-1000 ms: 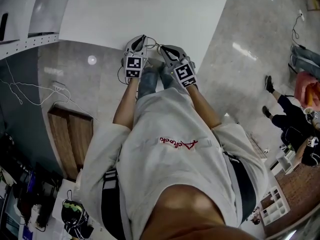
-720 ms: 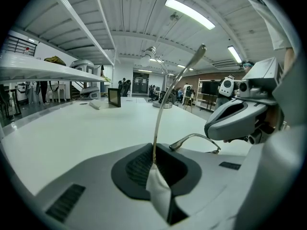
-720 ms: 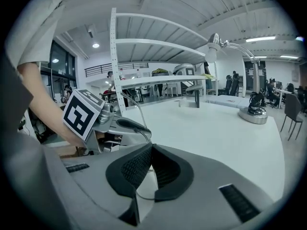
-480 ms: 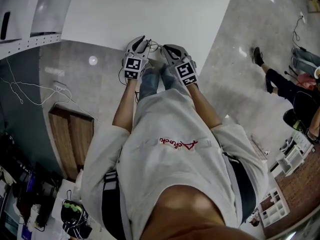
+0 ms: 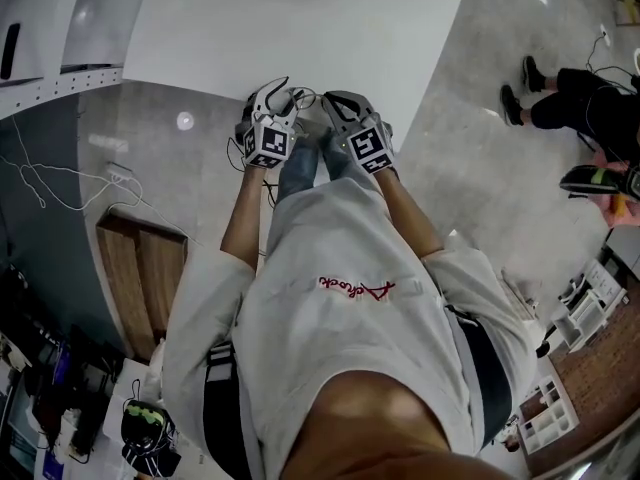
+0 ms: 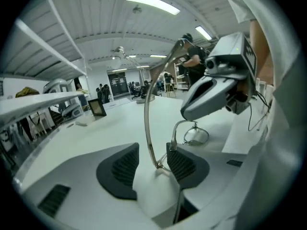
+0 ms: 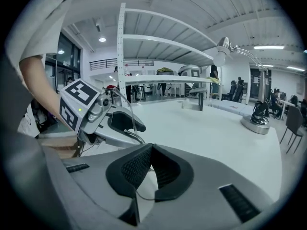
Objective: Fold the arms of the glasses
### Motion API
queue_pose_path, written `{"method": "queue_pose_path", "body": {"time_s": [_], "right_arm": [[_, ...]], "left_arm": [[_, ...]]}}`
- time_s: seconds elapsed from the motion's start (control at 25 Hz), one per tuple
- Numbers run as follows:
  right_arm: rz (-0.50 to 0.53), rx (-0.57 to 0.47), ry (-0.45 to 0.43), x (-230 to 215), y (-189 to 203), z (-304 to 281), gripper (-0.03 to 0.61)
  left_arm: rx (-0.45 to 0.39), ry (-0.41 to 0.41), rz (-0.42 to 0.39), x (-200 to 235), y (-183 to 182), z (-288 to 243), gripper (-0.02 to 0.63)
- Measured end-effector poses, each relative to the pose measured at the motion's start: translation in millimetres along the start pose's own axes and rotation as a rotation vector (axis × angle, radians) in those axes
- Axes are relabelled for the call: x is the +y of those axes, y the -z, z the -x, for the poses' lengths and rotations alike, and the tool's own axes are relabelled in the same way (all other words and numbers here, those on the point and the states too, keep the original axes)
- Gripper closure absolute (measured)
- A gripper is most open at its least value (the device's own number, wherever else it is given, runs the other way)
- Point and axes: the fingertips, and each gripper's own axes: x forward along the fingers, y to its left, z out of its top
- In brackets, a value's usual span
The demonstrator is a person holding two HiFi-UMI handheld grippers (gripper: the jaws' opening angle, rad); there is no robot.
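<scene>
The left gripper [image 6: 151, 164] fingers [image 6: 122, 166] have just opened wide around the arm [image 6: 147, 104], so the glasses [image 6: 195, 136], pinched only by the right gripper [image 7: 149, 152], may slip.

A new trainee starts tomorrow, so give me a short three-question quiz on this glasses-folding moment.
1. True or false: the right gripper is shut on the glasses.
2. What stands between the jaws of the left gripper? A) a glasses arm B) a cable C) nothing
3. Fill in: the table under the grippers is ____ in colour.
Key: 1 true; 2 A, those jaws have just been opening and stand apart; 3 white.
</scene>
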Motion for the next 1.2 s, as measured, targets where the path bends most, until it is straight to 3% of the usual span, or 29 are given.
{"method": "queue_pose_path", "body": {"time_s": [0.12,0.48,0.68,0.8,0.96,1.2], "right_arm": [[0.025,0.011,-0.005,3.9,3.1,-3.8,0.583],[0.113,0.049,-0.001,9.3,11.6,-14.0,0.583],[0.228,0.105,-0.013,14.6,20.2,-22.0,0.583],[0.250,0.119,-0.020,17.3,23.2,-27.3,0.583],[0.256,0.120,-0.019,17.3,22.6,-29.1,0.583],[0.249,0.119,-0.023,16.8,24.3,-27.5,0.583]], "left_arm": [[0.030,-0.005,-0.056,-5.2,9.3,5.4,0.434],[0.071,-0.039,0.050,-2.1,36.1,29.7,0.433],[0.094,-0.090,0.067,2.8,50.6,51.1,0.433],[0.038,-0.123,0.056,10.5,31.7,57.4,0.449],[-0.034,-0.132,0.018,12.2,0.9,52.2,0.557],[-0.052,-0.077,0.001,-2.0,-11.0,38.0,0.584]]}}
